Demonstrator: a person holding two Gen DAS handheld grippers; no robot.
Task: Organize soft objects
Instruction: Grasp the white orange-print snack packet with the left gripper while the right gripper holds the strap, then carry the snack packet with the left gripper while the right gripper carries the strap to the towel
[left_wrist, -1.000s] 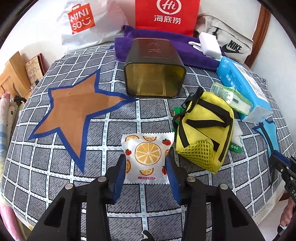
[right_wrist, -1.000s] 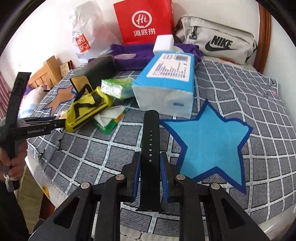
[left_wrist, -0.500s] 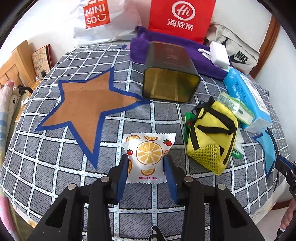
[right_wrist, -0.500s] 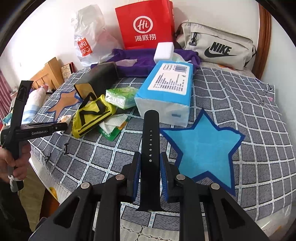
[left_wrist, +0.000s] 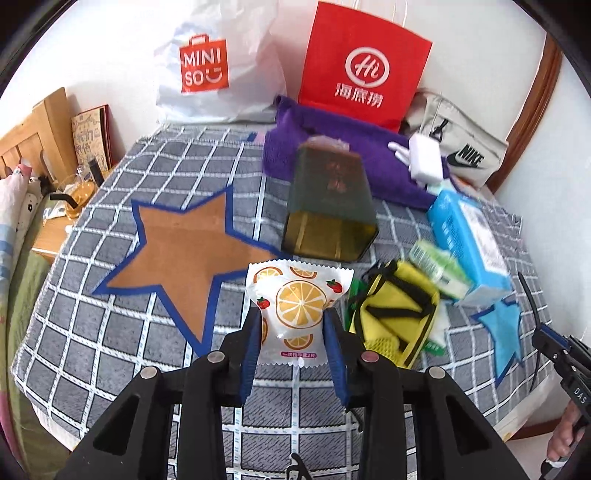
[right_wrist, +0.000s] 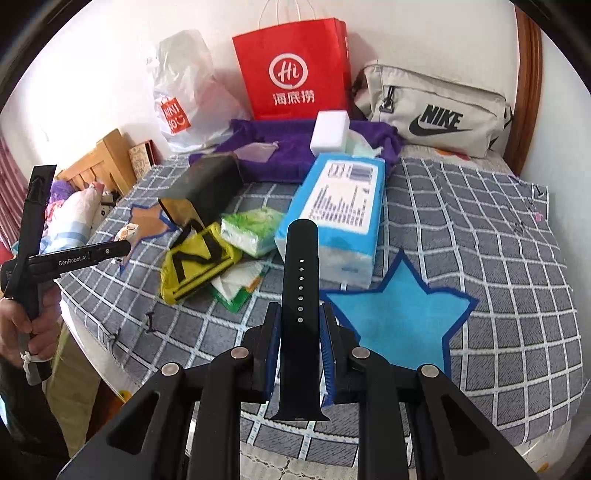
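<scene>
My left gripper (left_wrist: 291, 325) is shut on a white packet printed with orange slices (left_wrist: 297, 302) and holds it above the checked cloth, near the brown star (left_wrist: 184, 240). My right gripper (right_wrist: 299, 325) is shut on a black watch strap (right_wrist: 300, 280) and holds it upright above the cloth, left of the blue star (right_wrist: 399, 314). A yellow pouch with black straps (left_wrist: 397, 314) lies right of the packet. It also shows in the right wrist view (right_wrist: 195, 258).
An open dark tin (left_wrist: 328, 206) lies on its side behind the packet. A blue tissue pack (right_wrist: 340, 214), a green tissue pack (right_wrist: 251, 229), a purple towel (left_wrist: 332, 147), a red bag (left_wrist: 362, 62), a Miniso bag (left_wrist: 207, 66) and a Nike bag (right_wrist: 436, 114) stand further back.
My left gripper has closed on the orange-slice packet and lifted it off the cloth. My right gripper has kept hold of the strap and pulled back a little.
</scene>
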